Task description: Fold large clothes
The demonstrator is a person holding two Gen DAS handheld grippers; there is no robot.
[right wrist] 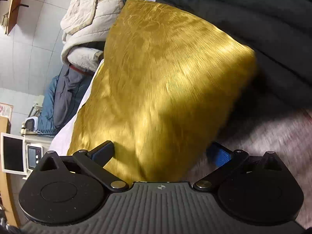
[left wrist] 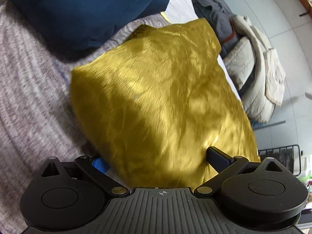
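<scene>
Two grippers, left gripper and right gripper, each spread wide around one near edge of one yellow garment on grey knit bedcover; beyond, one navy garment, tiled floor.

Left hand-held gripper jaws spread wide, right hand-held gripper likewise
</scene>
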